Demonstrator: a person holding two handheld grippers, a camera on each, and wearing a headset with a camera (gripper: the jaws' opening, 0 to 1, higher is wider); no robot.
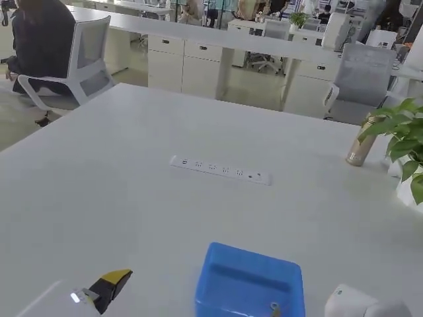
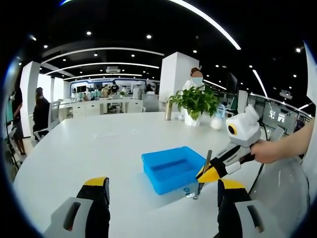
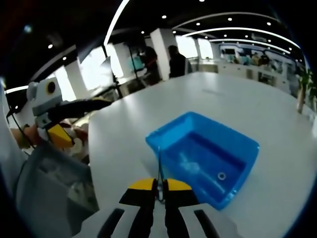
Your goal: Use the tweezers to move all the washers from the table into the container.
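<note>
My container (image 1: 250, 281) is bright blue, the table (image 1: 132, 198) plain white; my right gripper (image 3: 159, 191) has black jaws tipped yellow (the left gripper (image 2: 163, 184) too), the tweezers (image 3: 159, 163) grey.

Right gripper (image 2: 200, 177) holding tweezers (image 2: 208, 157) near washers (image 2: 189, 194), beside blue container (image 2: 163, 187)

Saw a blue, open-topped rectangular container (image 1: 251, 281) upright on the white table (image 1: 132, 198), one ring-shaped washer (image 3: 221, 176) flat inside. Noted further washers (image 2: 189, 193) on the table just beside it, slim metal tweezers (image 2: 208, 158) tilted tips-down above them.
</note>
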